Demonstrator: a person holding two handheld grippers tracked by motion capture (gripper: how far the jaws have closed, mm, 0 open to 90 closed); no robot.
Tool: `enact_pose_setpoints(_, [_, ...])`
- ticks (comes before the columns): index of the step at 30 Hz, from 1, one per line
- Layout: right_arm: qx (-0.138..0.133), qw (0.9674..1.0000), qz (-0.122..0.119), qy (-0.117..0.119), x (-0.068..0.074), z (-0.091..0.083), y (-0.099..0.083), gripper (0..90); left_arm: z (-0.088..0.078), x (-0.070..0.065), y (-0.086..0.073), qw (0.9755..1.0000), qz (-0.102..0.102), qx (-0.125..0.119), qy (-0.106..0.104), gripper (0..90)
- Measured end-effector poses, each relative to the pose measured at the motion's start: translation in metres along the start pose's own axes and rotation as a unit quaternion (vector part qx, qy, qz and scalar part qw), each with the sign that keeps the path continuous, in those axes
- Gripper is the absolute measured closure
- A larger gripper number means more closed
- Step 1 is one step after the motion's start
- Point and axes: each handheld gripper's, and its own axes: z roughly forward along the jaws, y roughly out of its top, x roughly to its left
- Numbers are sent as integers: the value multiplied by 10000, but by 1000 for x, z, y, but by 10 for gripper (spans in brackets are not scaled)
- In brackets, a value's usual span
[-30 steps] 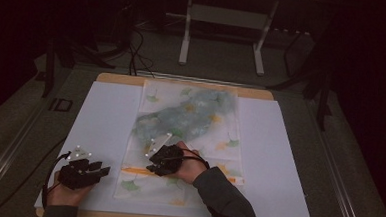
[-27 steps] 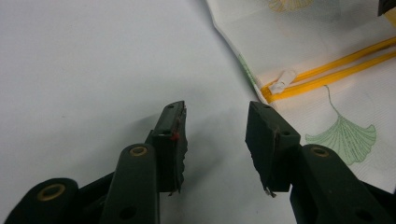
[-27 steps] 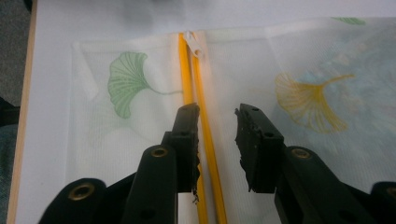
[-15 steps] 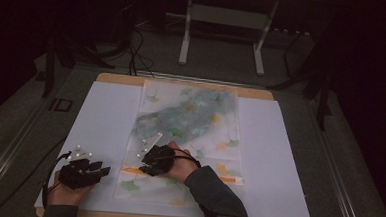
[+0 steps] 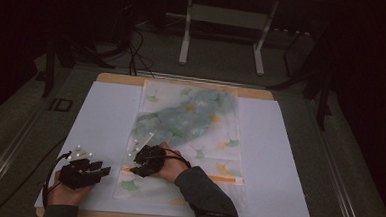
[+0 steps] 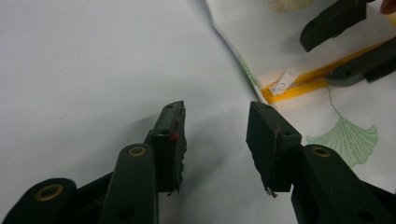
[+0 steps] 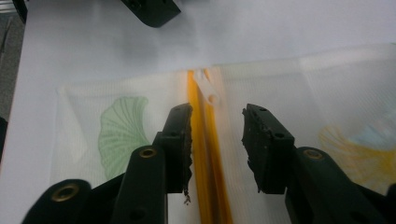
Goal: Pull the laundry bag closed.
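A dim room surrounds a wooden table (image 5: 182,82) covered by a white sheet (image 5: 105,119); metal stand legs rise behind it. On the sheet lies a translucent zip pouch (image 5: 189,138) printed with ginkgo leaves, something pale blue-green inside it. Its orange zipper (image 5: 217,178) runs across the near end, and the white zipper pull (image 7: 208,91) sits at the end nearest the pouch's left edge.

The right gripper (image 7: 215,123) hangs low over that zipper, one jaw on each side of the orange track just short of the pull, likely lined up to pinch it. Its jaws have just been opening and stand spread, gripping nothing; the track lies between them untouched.

The left gripper (image 6: 215,123) rests over the bare sheet just beside the pouch's left edge, jaws spread and empty, probably waiting to steady the fabric.

Compared with a second ago, the right hand (image 5: 170,162) has slid left along the zipper and come lower toward the pull, while the left hand (image 5: 66,194) has kept its place.
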Motion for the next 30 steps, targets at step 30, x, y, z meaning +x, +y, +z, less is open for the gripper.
enact_pose_setpoints(30, [285, 9991, -245, 206, 6, 19, 15, 787, 0, 1, -1, 10000, 7, 5, 17, 552])
